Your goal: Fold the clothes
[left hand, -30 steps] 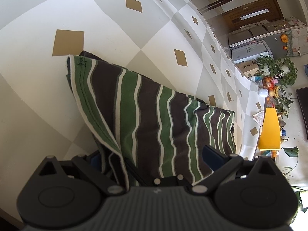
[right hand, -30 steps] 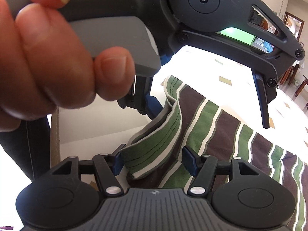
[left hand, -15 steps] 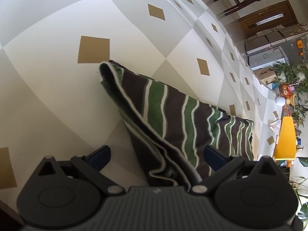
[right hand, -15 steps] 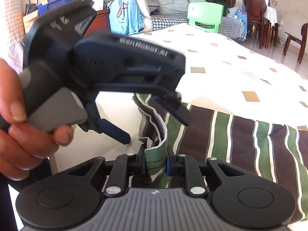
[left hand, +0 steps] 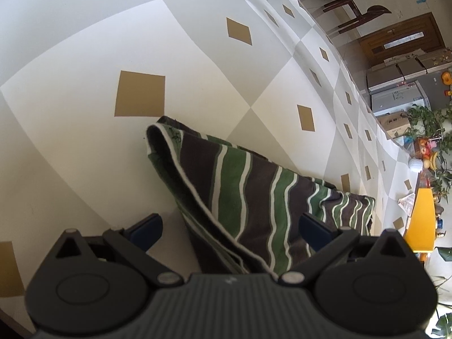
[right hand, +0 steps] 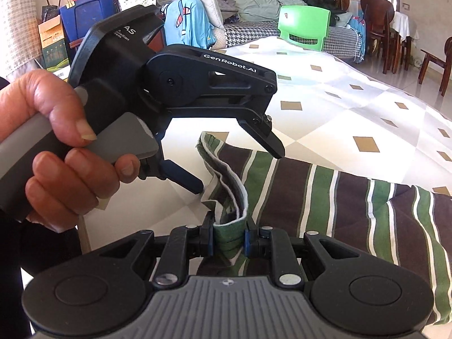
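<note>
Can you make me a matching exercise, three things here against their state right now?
Things:
1. left gripper
2. right gripper
3. shirt

States:
a. shut on a bunched edge
b. open, fabric lying loose between its fingers
c. striped, lying on the tablecloth

Pairs: 1-b, 2-a, 3-c

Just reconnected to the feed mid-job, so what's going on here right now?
A person is folding a green, brown and white striped garment on a diamond-patterned sheet. The right gripper is shut on a bunched edge of the cloth and holds it up. The left gripper, in the person's left hand, is open with the fabric's folded edge between its fingers, gripping nothing. The rest of the garment lies on the sheet.
</note>
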Action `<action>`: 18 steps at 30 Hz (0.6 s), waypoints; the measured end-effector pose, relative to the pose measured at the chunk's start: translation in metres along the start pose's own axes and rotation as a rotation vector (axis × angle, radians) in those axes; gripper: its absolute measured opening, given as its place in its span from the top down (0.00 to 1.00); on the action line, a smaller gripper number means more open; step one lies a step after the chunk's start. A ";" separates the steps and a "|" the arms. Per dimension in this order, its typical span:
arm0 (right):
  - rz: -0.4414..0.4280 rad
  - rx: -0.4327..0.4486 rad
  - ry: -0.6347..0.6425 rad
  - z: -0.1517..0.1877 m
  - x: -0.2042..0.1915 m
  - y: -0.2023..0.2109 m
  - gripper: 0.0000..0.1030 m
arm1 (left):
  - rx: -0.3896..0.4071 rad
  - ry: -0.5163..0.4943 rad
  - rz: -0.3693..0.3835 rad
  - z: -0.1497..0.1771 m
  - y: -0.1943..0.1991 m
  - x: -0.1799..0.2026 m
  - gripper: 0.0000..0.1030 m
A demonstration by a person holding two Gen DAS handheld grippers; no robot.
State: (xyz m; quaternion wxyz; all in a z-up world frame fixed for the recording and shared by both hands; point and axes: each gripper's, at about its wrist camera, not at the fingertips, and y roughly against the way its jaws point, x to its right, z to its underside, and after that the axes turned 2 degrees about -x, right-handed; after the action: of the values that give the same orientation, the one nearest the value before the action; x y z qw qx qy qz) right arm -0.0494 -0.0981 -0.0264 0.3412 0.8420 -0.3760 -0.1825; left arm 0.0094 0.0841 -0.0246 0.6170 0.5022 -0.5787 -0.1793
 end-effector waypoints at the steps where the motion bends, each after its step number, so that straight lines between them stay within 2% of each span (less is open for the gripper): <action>1: 0.001 -0.001 0.002 0.001 -0.001 0.002 0.83 | 0.008 -0.004 -0.008 0.000 0.000 0.000 0.01; 4: -0.003 -0.011 0.005 0.004 -0.003 0.002 0.83 | 0.031 -0.014 -0.033 -0.001 0.002 0.002 0.12; 6: -0.007 -0.020 0.003 0.005 -0.003 0.001 0.83 | 0.047 -0.021 -0.050 -0.001 0.002 0.003 0.29; 9: -0.011 -0.035 -0.005 0.007 -0.002 -0.002 0.83 | 0.071 -0.032 -0.075 -0.002 0.004 0.004 0.49; 12: -0.014 -0.052 -0.015 0.009 -0.001 -0.004 0.81 | 0.089 -0.034 -0.094 -0.001 0.005 0.005 0.56; 15: -0.017 -0.073 -0.026 0.011 0.000 -0.009 0.72 | 0.099 -0.032 -0.107 0.000 0.006 0.003 0.67; 18: -0.038 -0.096 -0.029 0.015 -0.004 -0.005 0.62 | 0.105 -0.020 -0.113 0.000 0.007 0.000 0.73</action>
State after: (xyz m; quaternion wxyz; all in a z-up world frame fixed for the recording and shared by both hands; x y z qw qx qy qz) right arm -0.0577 -0.0989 -0.0404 0.3720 0.8290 -0.3556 -0.2190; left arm 0.0069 0.0872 -0.0190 0.5730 0.5639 -0.5642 -0.1882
